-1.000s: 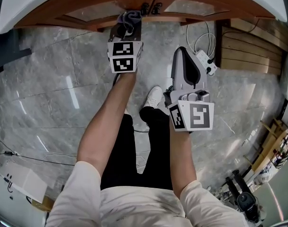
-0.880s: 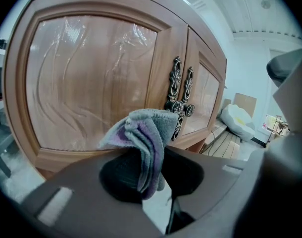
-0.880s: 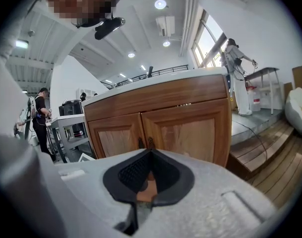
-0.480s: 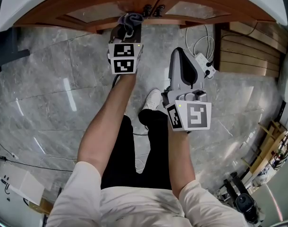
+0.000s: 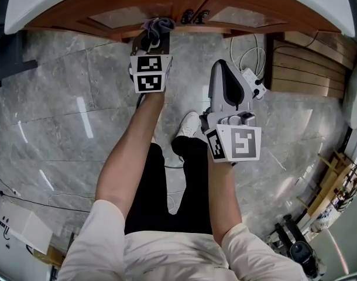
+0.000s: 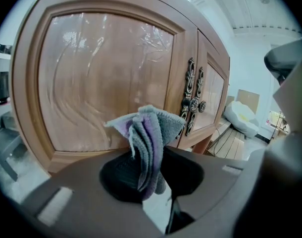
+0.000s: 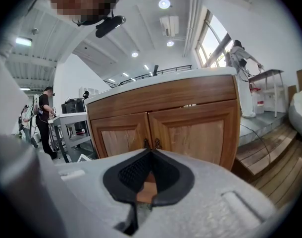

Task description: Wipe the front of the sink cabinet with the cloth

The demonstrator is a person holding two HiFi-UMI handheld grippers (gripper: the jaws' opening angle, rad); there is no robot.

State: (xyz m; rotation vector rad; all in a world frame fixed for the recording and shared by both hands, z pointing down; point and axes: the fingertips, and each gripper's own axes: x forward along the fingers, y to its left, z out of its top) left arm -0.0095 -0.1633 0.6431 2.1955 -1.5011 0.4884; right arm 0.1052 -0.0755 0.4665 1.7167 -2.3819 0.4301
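Two-door sink cabinet (image 6: 106, 78) ahead; left gripper (image 6: 150, 157) pinches one cloth (image 6: 147, 130), right gripper (image 7: 150, 153) closed, empty

I see a large test hall or lab rather than a lived-in home. The sink cabinet (image 7: 190, 118) stands on a grey marble floor (image 5: 55, 98) under a high white ceiling with recessed lights (image 7: 164, 4). A power strip (image 5: 252, 76) with loose cable lies near a wooden platform (image 5: 310, 57). A person (image 7: 44, 110) stands by metal work tables (image 7: 75, 118).
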